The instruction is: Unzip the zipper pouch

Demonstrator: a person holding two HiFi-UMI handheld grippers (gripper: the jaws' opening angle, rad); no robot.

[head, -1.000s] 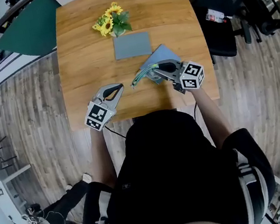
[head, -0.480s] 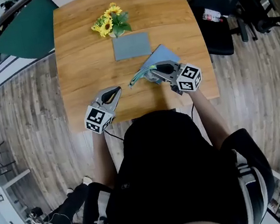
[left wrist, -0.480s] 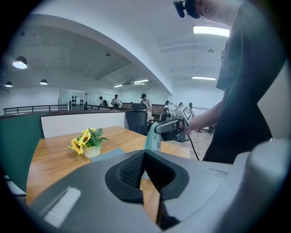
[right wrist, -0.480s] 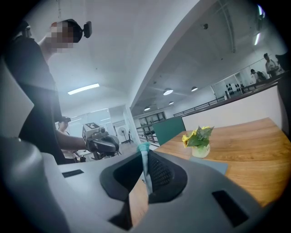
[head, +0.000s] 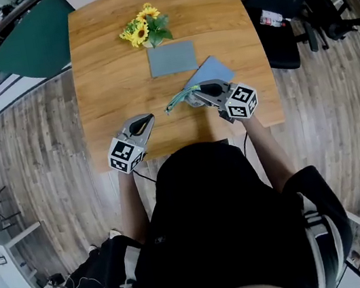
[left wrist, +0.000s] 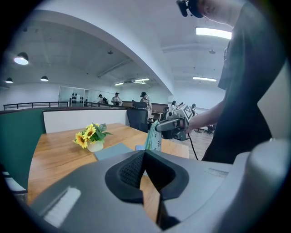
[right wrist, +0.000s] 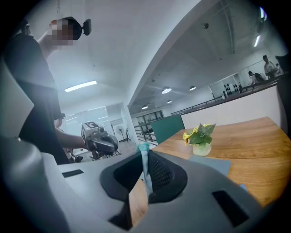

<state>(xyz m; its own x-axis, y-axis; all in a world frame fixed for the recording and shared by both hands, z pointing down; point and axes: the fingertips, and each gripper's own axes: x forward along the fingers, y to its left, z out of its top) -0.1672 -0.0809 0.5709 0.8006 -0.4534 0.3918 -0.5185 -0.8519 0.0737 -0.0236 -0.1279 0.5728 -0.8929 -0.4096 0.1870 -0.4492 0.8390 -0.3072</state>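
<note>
Grips pouch (head: 177,98) edge with right gripper (head: 192,94), over table (head: 104,63); holds left gripper (head: 148,118) clenched, empty, apart near table edge.

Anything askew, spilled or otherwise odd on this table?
Only the zipper pouch: it hangs tilted rather than lying flat, its teal edge pinched in the right gripper. The left gripper is shut on nothing, apart from it. Sunflower pot upright, grey mat flat, nothing spilled.
</note>
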